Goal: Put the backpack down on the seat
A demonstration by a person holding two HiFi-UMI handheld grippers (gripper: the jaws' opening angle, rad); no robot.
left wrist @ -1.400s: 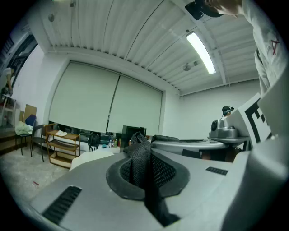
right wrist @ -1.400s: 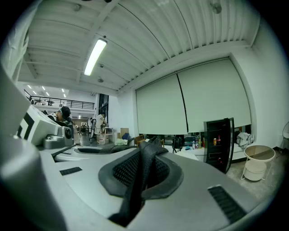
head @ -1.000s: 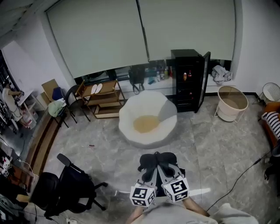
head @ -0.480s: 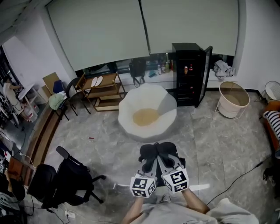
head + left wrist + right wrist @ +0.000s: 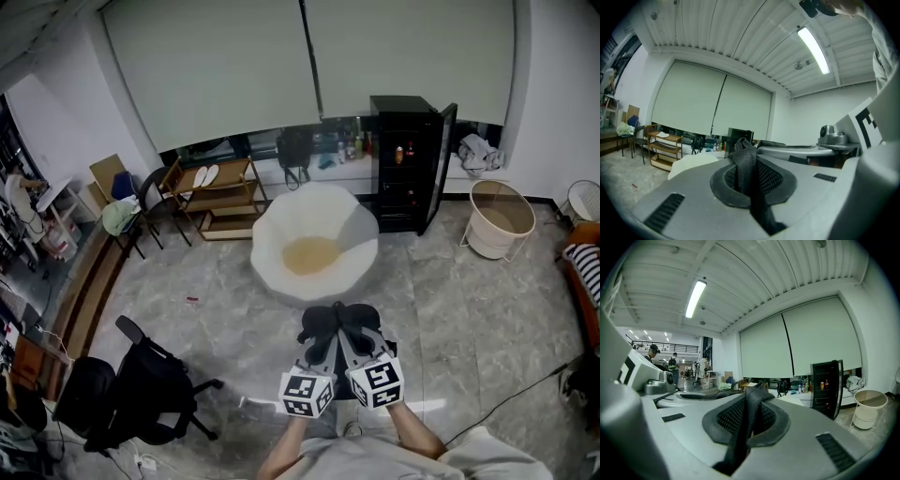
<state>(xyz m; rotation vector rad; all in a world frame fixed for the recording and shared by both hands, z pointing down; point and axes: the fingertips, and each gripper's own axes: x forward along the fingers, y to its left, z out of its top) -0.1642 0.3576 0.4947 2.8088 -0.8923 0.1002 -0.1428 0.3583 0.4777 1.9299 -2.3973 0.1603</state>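
Observation:
A black backpack (image 5: 338, 330) hangs in front of me above the marble floor, held by its mesh straps. My left gripper (image 5: 322, 349) is shut on one black mesh strap (image 5: 746, 165), which fills the gap between its jaws. My right gripper (image 5: 353, 347) is shut on the other strap (image 5: 752, 412) in the same way. The seat (image 5: 281, 246), a round white chair with a tan cushion in its middle, stands a short step ahead of the backpack. It also shows low beyond the jaws as a white seat (image 5: 691, 162) and as a white seat (image 5: 793, 400).
A black fridge (image 5: 403, 161) with its door open stands behind the seat on the right. A wooden shelf rack (image 5: 217, 202) is at the back left. A black office chair (image 5: 148, 394) is at my near left. A white basket (image 5: 501, 220) and a floor cable (image 5: 511, 398) lie to the right.
Both grippers keep their hold on the straps, side by side as before. The room has shifted a little in the head view; the office chair has slid toward the lower left.

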